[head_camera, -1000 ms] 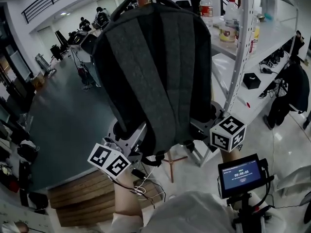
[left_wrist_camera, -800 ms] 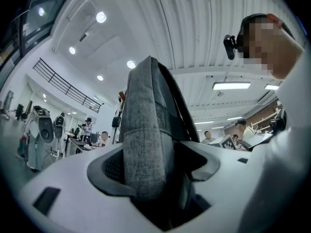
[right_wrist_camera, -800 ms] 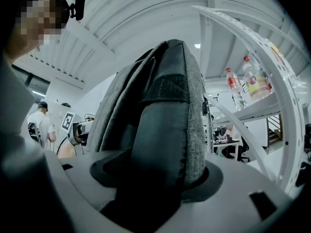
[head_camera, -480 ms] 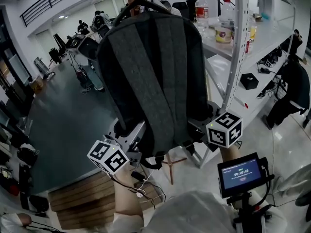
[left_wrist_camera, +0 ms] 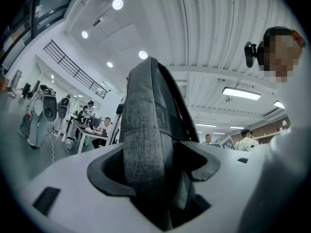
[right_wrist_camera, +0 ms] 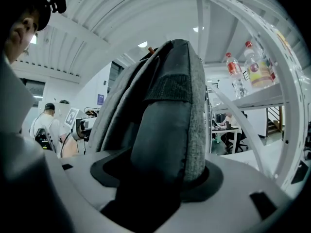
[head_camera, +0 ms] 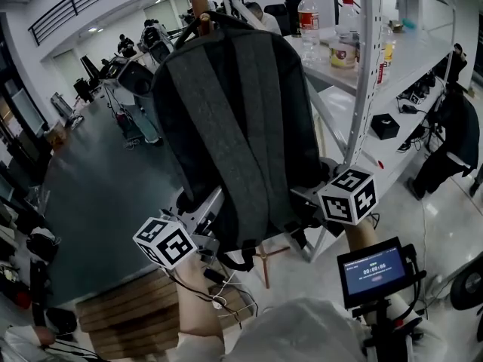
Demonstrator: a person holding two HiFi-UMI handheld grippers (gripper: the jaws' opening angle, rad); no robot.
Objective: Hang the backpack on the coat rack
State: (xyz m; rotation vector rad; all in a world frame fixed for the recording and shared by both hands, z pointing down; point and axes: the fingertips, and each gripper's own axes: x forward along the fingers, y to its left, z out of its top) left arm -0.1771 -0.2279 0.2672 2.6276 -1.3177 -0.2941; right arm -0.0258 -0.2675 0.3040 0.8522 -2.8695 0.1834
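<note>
As the listing runs outward from the person, nearest first:

1. Small black screen on a stand (head_camera: pixel 373 270), at 5 o'clock, clear of the work
2. Left gripper (head_camera: pixel 202 211), at 7 o'clock: jaws closed tight on the lower left edge of the pack, grey fabric filling the gap in the left gripper view (left_wrist_camera: pixel 154 165)
3. Right gripper (head_camera: pixel 308 199), at 4 o'clock: jaws likewise clamped on the padded lower right edge, seen wedged between them in the right gripper view (right_wrist_camera: pixel 160 174)
4. Dark grey fabric backpack (head_camera: pixel 241 119), centre, held upright in the air by its base alone, top at 12 o'clock
5. Black carry handle (head_camera: pixel 223 16), at 12 o'clock, just beside the top of the wooden coat rack pole (head_camera: pixel 199 3); whether it sits over a peg cannot be told
6. White metal shelving post (head_camera: pixel 367 74), at 2 o'clock, near the pack's right side, with clear plastic bottles (head_camera: pixel 307 19) behind it

Risks, judged: releasing before the handle is seated would drop the pack; pushed from below, its limp top may fold away from the peg; a swing to 2 o'clock could knock the shelving or bottles; a sideways push could tip the rack
</note>
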